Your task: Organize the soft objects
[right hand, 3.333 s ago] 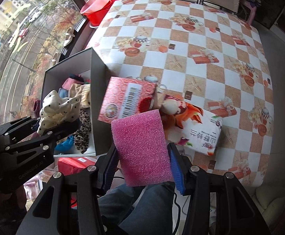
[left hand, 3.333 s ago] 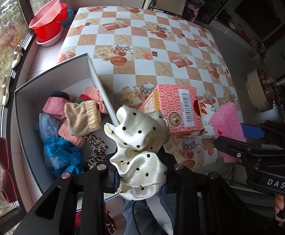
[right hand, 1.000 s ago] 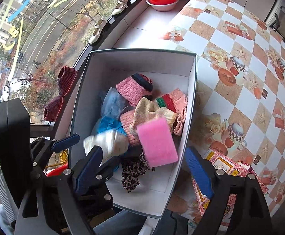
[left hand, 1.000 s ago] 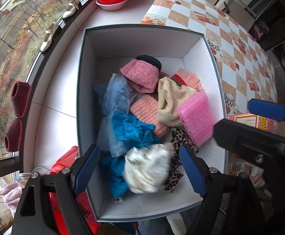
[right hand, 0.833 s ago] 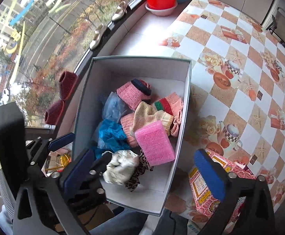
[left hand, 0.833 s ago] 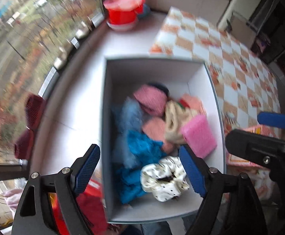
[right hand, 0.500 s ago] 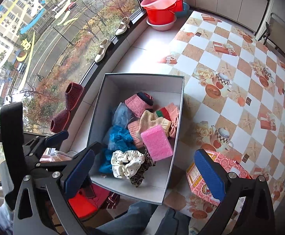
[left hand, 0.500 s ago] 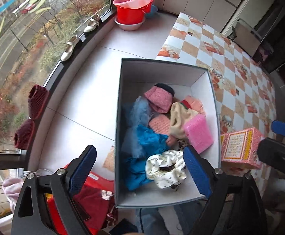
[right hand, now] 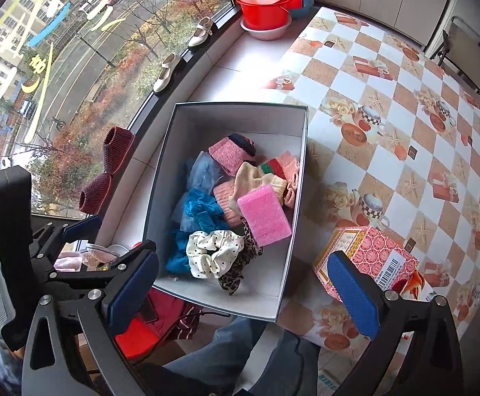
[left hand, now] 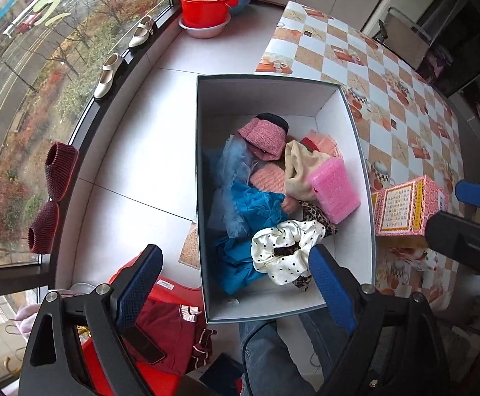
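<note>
Inside the box (left hand: 355, 151) lies a polka-dot scrunchie (left hand: 284, 250); both claws gape empty.

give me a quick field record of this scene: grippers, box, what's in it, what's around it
left gripper: open, empty, above the near end of the box
right gripper: open, empty, above the near edge of the box
box: open, white inside, beside the checked tablecloth
in box: pink sponge on top, white dotted scrunchie at the near end, blue cloth, pink knit piece, beige sock
outside box: patterned pink carton on the tablecloth
on windowsill: red and pink basins, pale shoes, dark red slippers
</note>
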A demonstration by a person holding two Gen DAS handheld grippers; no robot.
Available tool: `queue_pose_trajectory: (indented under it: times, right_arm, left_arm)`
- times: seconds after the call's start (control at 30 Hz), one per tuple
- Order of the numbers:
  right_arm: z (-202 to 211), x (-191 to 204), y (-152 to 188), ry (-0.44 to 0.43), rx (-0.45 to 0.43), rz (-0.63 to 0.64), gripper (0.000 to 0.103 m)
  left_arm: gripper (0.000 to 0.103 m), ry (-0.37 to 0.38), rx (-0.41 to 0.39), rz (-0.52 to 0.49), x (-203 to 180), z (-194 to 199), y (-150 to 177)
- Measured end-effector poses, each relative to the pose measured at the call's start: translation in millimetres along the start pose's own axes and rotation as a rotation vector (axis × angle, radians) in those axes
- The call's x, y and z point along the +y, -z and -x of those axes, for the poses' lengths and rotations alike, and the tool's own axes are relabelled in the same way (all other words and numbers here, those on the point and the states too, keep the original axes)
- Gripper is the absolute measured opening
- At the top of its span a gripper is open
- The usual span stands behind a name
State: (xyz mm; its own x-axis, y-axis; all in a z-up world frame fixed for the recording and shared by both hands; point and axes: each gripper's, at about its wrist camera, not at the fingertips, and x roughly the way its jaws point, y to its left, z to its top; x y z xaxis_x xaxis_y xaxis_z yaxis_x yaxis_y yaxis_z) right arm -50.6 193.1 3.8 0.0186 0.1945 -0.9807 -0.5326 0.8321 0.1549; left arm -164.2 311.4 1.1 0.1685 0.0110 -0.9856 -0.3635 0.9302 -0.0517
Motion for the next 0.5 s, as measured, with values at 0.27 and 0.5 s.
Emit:
queue_pose_trajectory:
  times: [0.27,0.5]
  right_arm:
    - [1.3,7.6,3.3,0.018,0.004,0.017,0.103]
    - [2.2,10.5,4.8,0.027,0.007,0.02,0.103]
  left_arm:
    - [0.092,0.01,0.006,-0.038,-4.1,1.3,3.2]
    - [0.092,0.007,0.008,-0.048,-5.1,0.9,3.0]
